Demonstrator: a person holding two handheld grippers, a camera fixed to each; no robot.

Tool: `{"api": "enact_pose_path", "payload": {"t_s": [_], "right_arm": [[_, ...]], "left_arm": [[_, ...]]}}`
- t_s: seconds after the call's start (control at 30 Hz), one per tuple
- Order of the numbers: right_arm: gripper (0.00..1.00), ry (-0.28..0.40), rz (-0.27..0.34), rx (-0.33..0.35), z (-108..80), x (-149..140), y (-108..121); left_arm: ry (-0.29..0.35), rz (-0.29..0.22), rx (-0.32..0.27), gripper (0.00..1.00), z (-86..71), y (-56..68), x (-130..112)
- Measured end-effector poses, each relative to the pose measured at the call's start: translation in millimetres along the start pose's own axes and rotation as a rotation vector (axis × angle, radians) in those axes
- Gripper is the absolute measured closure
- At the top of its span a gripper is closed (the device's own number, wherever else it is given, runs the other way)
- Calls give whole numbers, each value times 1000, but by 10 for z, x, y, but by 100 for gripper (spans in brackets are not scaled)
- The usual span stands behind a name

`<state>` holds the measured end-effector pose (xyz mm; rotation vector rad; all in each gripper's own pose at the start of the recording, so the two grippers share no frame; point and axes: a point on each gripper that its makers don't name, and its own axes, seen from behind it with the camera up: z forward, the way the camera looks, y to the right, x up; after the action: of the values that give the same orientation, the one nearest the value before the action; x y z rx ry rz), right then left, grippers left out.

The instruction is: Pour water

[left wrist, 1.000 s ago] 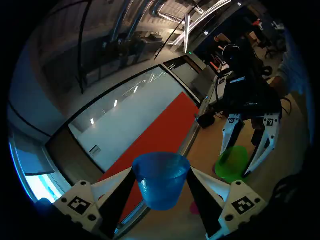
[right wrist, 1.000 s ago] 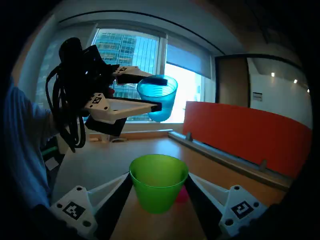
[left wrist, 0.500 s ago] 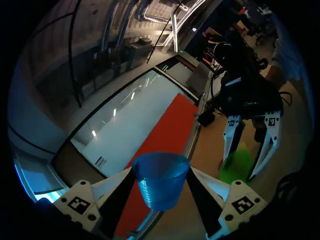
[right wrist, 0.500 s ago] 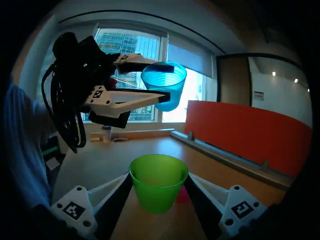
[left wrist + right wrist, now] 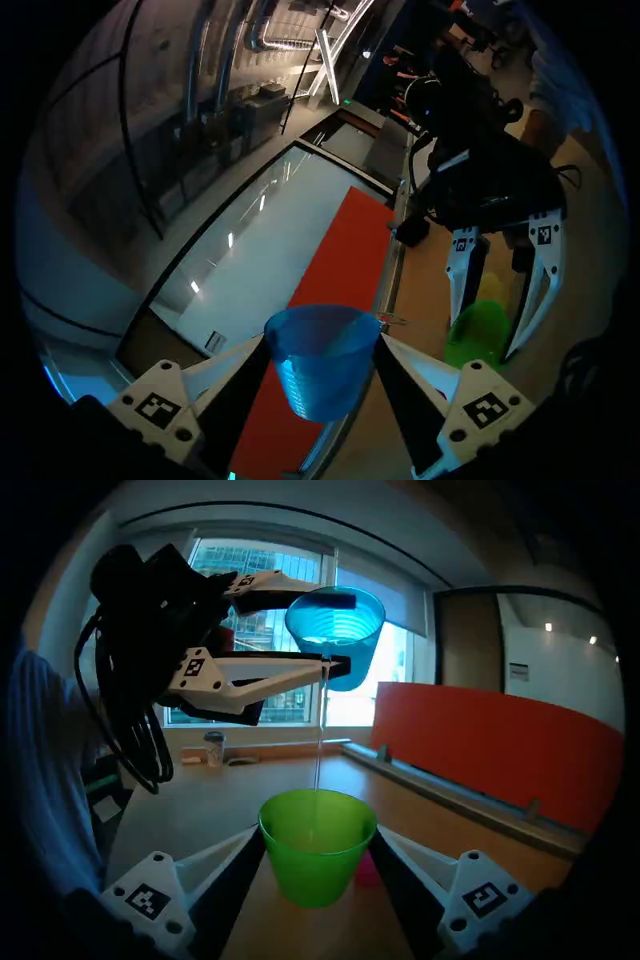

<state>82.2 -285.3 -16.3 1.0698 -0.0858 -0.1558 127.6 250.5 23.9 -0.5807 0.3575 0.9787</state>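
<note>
Pinched between the left gripper's (image 5: pixel 320 360) fingers, the blue cup (image 5: pixel 334 636) is now tipped further above the green cup (image 5: pixel 478 336), itself clamped by the right gripper (image 5: pixel 318 844), and a thin stream (image 5: pixel 320 736) is released into it, so pouring is judged begun.

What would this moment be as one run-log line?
step: pouring | left claw: shut on blue cup, tilted | water stream: thin, falling into green cup | right claw: shut on green cup

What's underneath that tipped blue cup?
A thin stream of water falls from the blue cup into the green cup below. How much has collected there cannot be made out.
</note>
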Motion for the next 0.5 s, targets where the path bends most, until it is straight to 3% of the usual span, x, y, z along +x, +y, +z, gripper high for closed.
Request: {"api": "enact_pose_path", "payload": {"t_s": [0.5], "right_arm": [[9, 6, -1, 0, -5, 30, 13]], "left_arm": [[5, 96, 11, 14, 35, -7, 65]]}}
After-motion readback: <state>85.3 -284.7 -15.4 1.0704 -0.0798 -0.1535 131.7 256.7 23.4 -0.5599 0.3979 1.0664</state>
